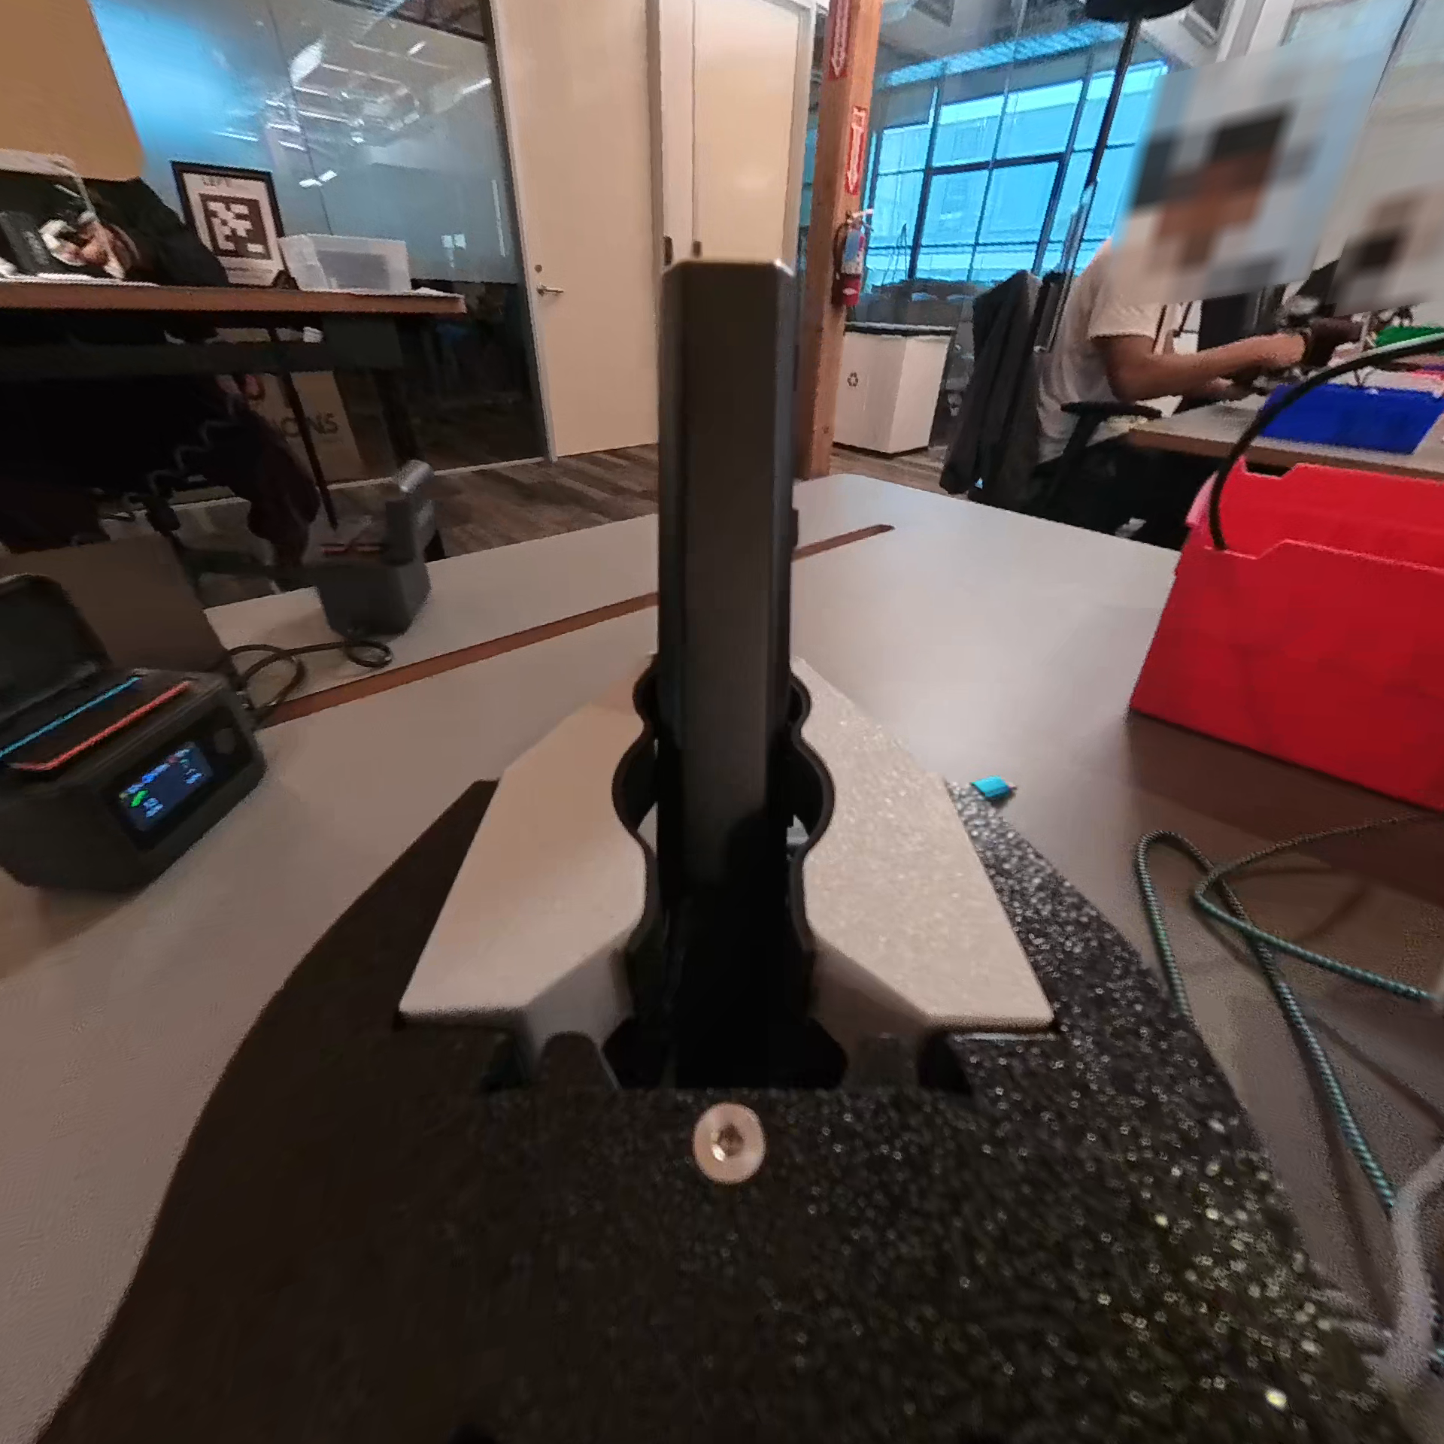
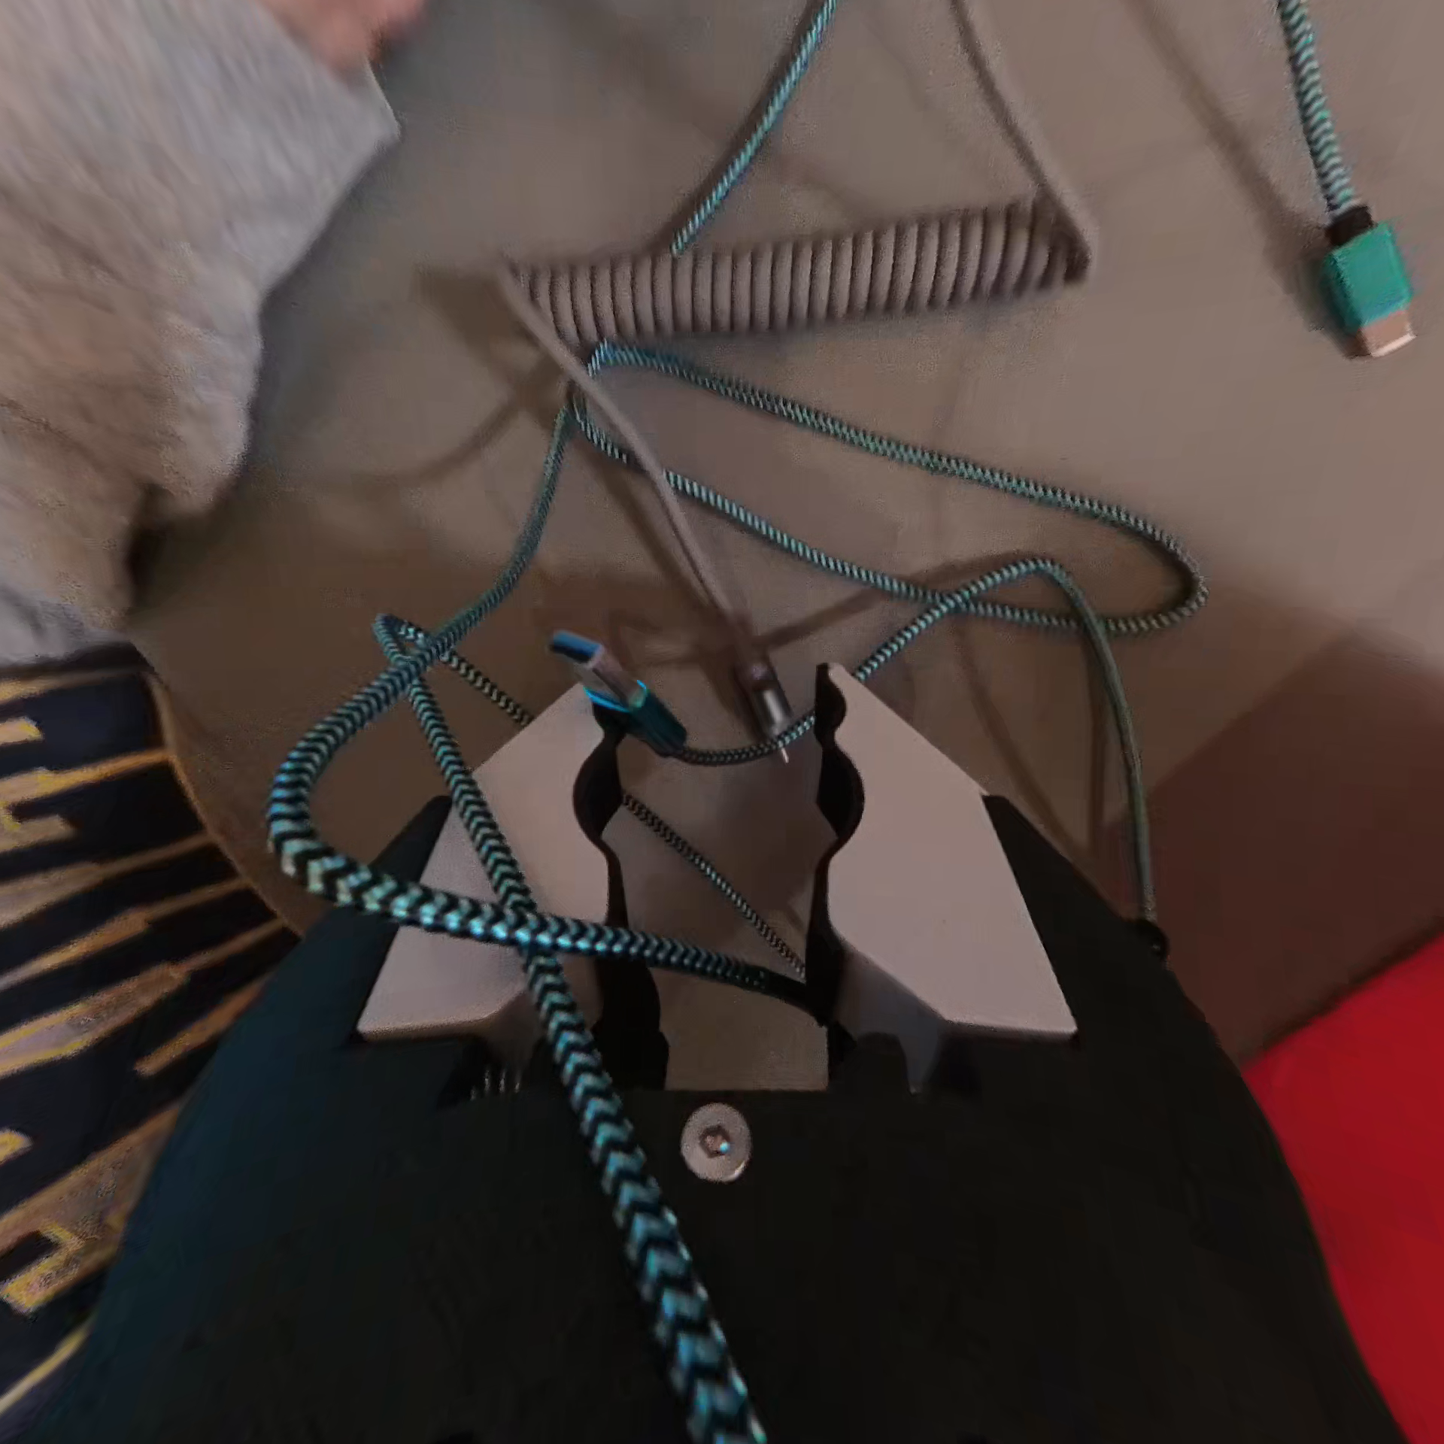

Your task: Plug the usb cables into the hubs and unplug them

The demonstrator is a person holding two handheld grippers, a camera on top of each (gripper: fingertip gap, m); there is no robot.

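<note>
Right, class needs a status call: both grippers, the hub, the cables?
Left gripper shut on dark grey hub, held upright. Right gripper open above blue USB plug. Braided cable draped across right gripper.

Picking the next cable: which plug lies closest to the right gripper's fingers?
The blue-tipped teal USB plug, by the right gripper's left fingertip; the green-shelled plug lies far off.

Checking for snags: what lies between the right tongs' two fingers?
In the right wrist view, braided cable crosses the gap between the right tongs.
</note>
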